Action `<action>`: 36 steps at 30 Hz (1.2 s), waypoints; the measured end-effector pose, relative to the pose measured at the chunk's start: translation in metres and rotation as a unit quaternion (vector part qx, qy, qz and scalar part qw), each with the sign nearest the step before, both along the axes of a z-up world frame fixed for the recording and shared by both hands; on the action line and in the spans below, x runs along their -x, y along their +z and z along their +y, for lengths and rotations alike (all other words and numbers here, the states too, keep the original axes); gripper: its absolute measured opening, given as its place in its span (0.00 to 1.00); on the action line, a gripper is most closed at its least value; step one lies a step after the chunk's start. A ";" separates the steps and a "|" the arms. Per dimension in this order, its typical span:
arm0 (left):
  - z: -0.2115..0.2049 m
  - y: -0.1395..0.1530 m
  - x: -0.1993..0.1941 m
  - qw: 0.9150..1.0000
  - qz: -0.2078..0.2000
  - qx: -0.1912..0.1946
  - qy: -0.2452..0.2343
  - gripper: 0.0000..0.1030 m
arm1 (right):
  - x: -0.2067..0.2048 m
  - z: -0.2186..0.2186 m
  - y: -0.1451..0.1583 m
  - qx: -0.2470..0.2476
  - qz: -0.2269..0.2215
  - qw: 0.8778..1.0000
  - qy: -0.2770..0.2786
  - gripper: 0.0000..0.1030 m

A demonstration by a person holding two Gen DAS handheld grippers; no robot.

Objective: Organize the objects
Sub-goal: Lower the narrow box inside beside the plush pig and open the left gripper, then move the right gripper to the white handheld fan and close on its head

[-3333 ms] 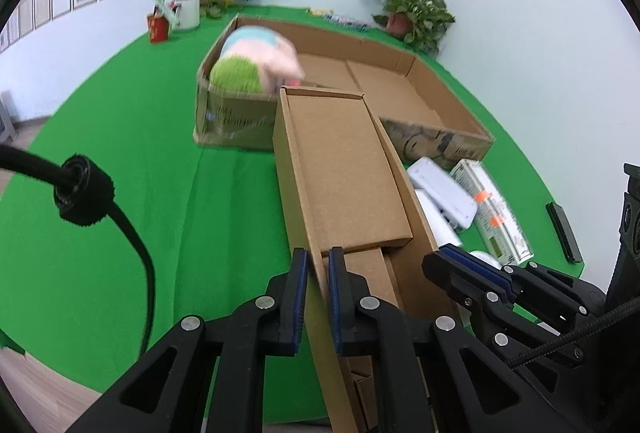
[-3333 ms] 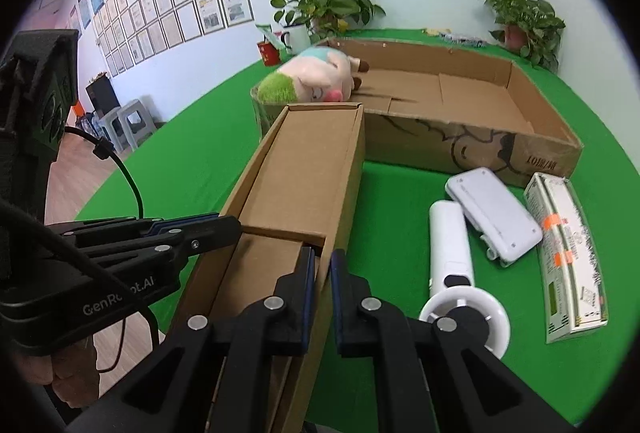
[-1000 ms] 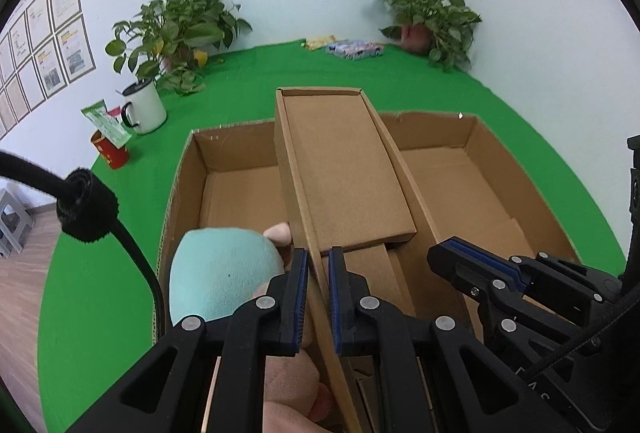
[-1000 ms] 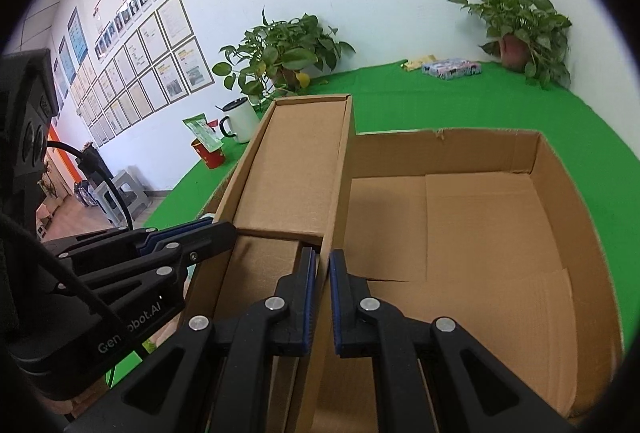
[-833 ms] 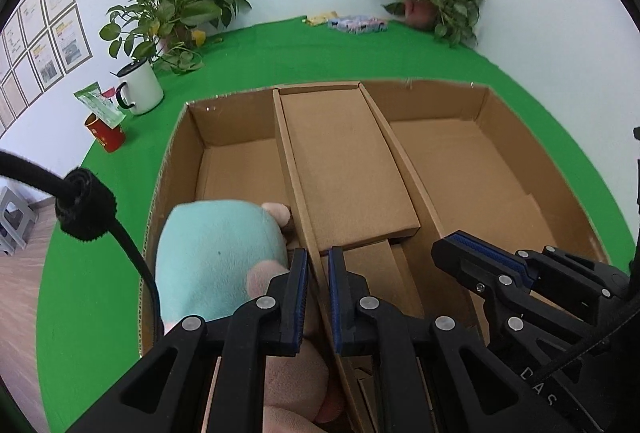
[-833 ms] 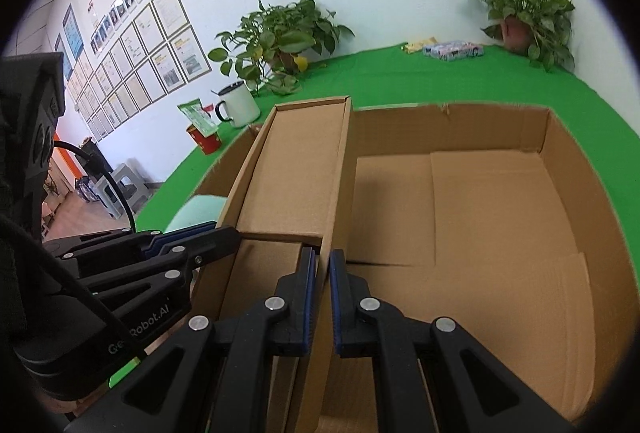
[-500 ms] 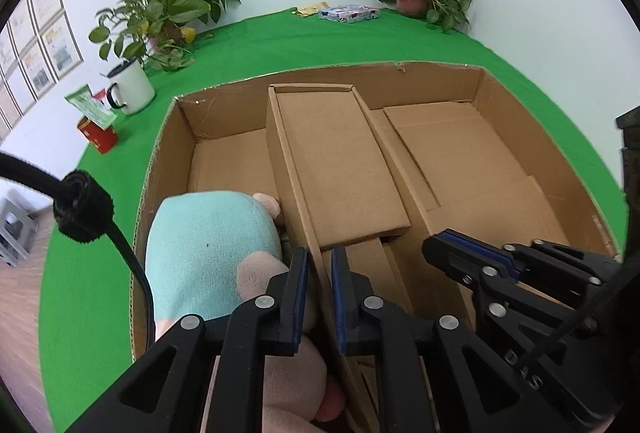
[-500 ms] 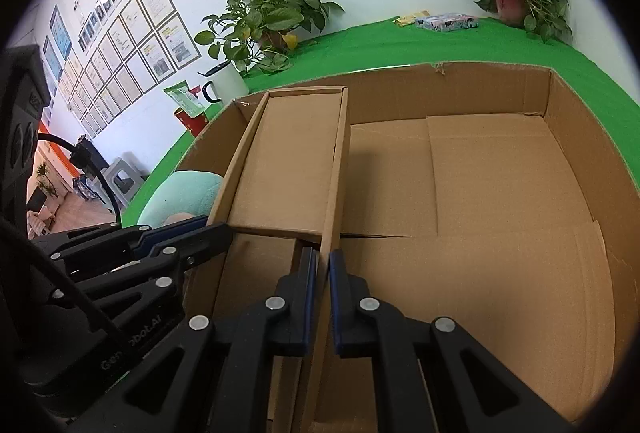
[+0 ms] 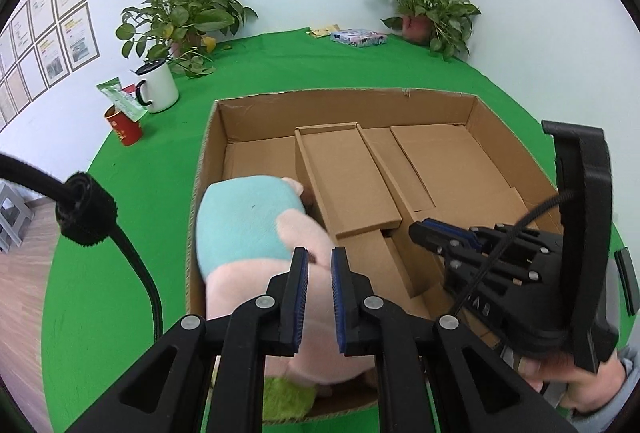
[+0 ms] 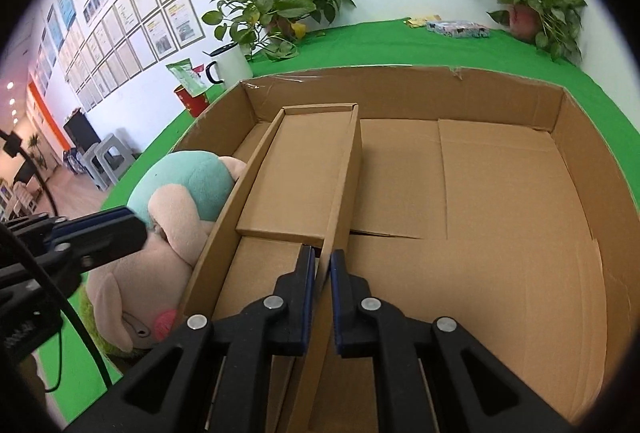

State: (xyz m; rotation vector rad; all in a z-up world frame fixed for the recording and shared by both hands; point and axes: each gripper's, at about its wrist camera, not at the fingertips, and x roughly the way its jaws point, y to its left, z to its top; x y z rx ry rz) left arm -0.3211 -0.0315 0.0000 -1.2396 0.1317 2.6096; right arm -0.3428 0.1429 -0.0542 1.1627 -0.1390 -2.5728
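A long narrow cardboard box (image 9: 346, 179) (image 10: 304, 169) lies inside the big open cardboard box (image 9: 352, 101) (image 10: 400, 81), beside a plush pig (image 9: 256, 225) (image 10: 180, 201) at the left end. My right gripper (image 10: 320, 265) is shut on the narrow box's right wall near its front end. My left gripper (image 9: 318, 261) is slightly open, holds nothing and hovers over the plush pig, left of the narrow box. The right gripper also shows in the left wrist view (image 9: 432, 237).
The green table (image 9: 132, 193) carries a white mug (image 9: 158, 87), a red cup (image 9: 124, 123), two potted plants (image 9: 188, 17) (image 9: 428, 5) and a flat packet (image 9: 358, 36) at the back. A dark flat item (image 9: 626, 279) lies right of the big box.
The narrow box was carried from the table and lowered into the big box. My left gripper has let go of its left wall and pulled back over the pig.
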 end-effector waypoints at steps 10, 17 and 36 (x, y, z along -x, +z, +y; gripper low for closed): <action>-0.007 0.020 -0.060 0.996 0.083 -0.004 0.023 0.59 | -0.050 0.025 0.033 -0.031 0.073 0.996 -0.039 0.80; 0.012 0.036 -0.128 0.988 0.151 -0.008 0.023 0.87 | -0.127 0.044 0.045 -0.099 0.103 0.987 -0.069 0.80; 0.057 0.039 -0.196 0.992 0.096 -0.077 -0.011 0.88 | -0.213 0.076 0.043 -0.101 0.098 0.986 -0.088 0.80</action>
